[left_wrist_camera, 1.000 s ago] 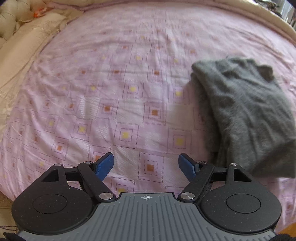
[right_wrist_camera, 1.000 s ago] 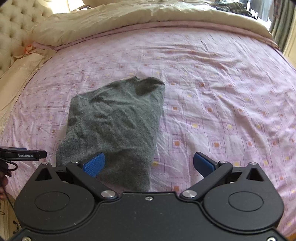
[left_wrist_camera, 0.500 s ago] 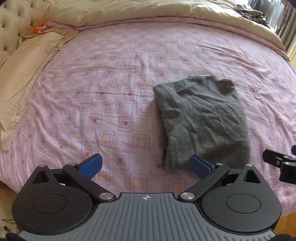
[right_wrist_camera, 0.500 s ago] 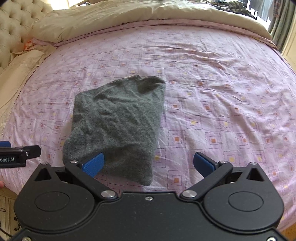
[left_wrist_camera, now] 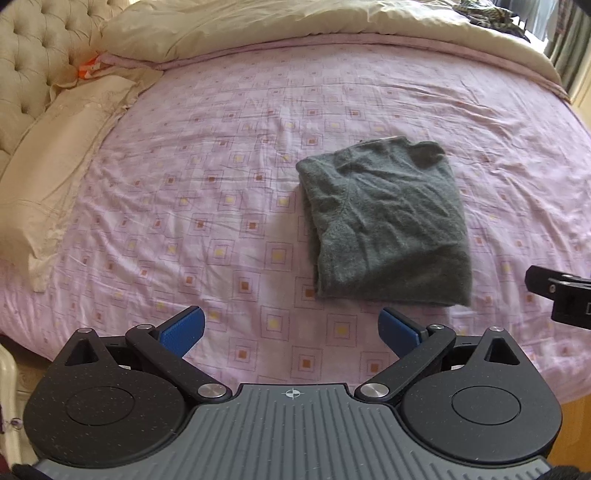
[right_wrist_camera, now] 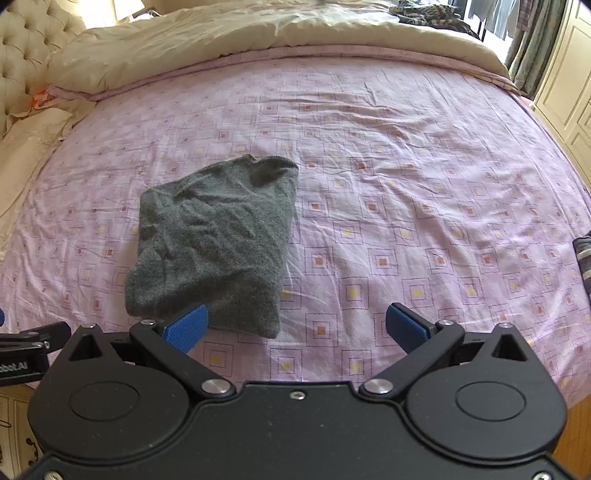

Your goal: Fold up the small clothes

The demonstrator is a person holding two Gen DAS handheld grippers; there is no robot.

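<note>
Headboard (left_wrist_camera: 33,55) and pillow (left_wrist_camera: 55,155) at the left edge of the bed (left_wrist_camera: 184,221), well apart from the work. Left gripper (left_wrist_camera: 291,328) held back over the near edge, blue pads wide apart, nothing between them. Looks pulled away so as not to mess up the cloth. Gray top (left_wrist_camera: 384,221) lying flat on the pink sheet, right of the middle, near the front edge, folded into a small thick block with some wrinkles on top. Looks like the folding is done, or nearly. Right gripper (right_wrist_camera: 297,326) also back at the near edge, pads wide apart and holding nothing, its left pad just in front of the top's near edge, not pinching it. Cream blanket (right_wrist_camera: 258,33) bunched along the far edge, out of the way. Bit of striped cloth (right_wrist_camera: 583,258) at the right edge, maybe next to fold.
</note>
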